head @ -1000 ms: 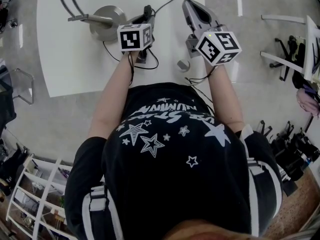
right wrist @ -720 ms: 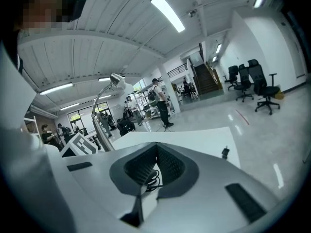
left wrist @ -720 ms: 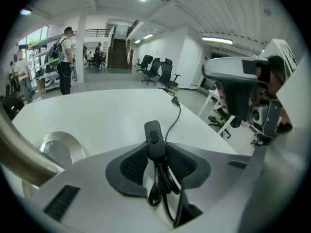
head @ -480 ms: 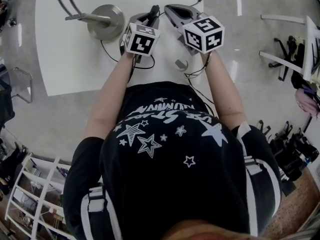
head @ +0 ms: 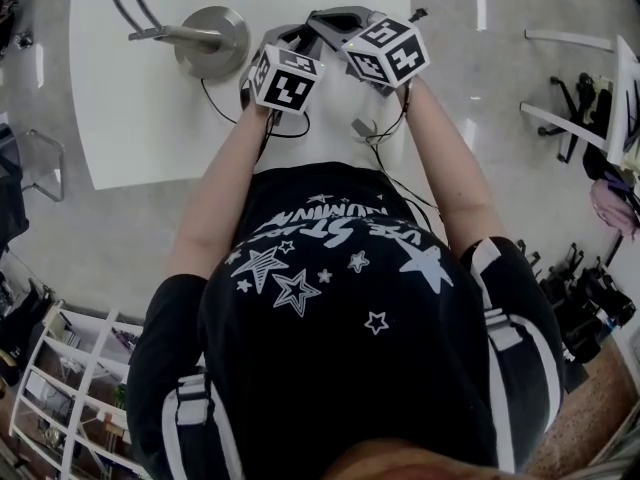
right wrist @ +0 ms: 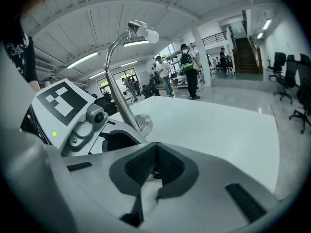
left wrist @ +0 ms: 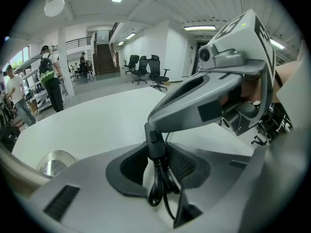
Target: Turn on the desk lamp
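Note:
The desk lamp has a round metal base [head: 210, 40] [right wrist: 141, 125], a bent chrome neck [right wrist: 116, 79] and a white bulb [right wrist: 148, 34]. It stands on the white table [head: 150, 118]. Its black cord runs to an inline switch [left wrist: 155, 141], which stands upright between the pads of my left gripper [left wrist: 158, 152] [head: 287, 40]; the cord loops below it. My right gripper [head: 320, 20] [right wrist: 155, 152] reaches across from the right with its jaws together. Its tip [left wrist: 158, 125] rests on the top of the switch. Whether the bulb is lit I cannot tell.
A small grey round part [head: 362, 126] and loose cables lie near the table's front edge. Office chairs [left wrist: 148, 72] and standing people [left wrist: 51, 84] are far off. A wire shelf [head: 70, 388] and dark gear [head: 590, 298] sit on the floor.
My right gripper has swung left across the table until its tip is over the left gripper's jaws. The left gripper has barely shifted and still grips the switch.

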The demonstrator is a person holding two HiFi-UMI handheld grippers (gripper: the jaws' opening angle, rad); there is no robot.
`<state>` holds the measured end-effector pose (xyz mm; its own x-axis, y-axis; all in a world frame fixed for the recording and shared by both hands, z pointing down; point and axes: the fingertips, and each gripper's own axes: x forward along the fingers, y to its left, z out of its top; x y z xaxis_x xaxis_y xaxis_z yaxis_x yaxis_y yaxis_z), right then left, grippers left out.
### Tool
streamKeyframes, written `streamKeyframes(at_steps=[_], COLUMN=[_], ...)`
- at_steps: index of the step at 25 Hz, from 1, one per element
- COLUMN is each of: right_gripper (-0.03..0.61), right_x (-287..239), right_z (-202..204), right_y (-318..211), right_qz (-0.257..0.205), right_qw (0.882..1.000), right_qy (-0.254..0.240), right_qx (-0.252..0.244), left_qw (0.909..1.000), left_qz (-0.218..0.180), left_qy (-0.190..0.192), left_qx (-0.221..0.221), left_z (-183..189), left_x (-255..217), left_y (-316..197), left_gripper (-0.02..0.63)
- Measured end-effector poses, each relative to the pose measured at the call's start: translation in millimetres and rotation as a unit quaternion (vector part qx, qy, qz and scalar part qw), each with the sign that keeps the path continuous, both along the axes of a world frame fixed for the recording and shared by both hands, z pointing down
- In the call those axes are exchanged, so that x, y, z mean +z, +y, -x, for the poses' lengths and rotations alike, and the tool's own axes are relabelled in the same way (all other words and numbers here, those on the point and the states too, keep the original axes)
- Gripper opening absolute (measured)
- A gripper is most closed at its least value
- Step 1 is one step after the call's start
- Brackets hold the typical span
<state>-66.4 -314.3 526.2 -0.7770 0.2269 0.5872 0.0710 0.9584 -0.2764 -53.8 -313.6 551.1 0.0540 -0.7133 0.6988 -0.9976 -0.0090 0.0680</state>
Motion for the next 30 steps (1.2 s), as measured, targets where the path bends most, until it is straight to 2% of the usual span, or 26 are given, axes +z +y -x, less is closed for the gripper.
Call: streamKeyframes(at_steps=[10, 20, 24, 30], right_gripper=[0.005, 0.005, 0.005, 0.005], right_x=[16, 20, 25, 25], right_z=[5, 6, 2, 2], right_y=[0, -4, -17, -17], right_qz=[-0.031, 0.027, 0.019, 0.029], right_qw=[0.999, 0.999, 0.999, 0.999], right_qy=[0.033, 0.036, 0.038, 0.037], right_qx=[-0.023, 0.001, 0.019, 0.019], left_qw=[0.9998, 0.9998, 0.9992, 0.9994], left_qz=[0.009, 0.003, -0.003, -0.003], left_qy=[-0.018, -0.021, -0.039, -0.033], left_qx=[0.006, -0.003, 0.005, 0.004], left_z=[2, 3, 0, 0], left_x=[6, 7, 5, 6], left_y=[-1, -1, -2, -2], left_gripper=[0.135, 0.135, 0.133, 0.133])
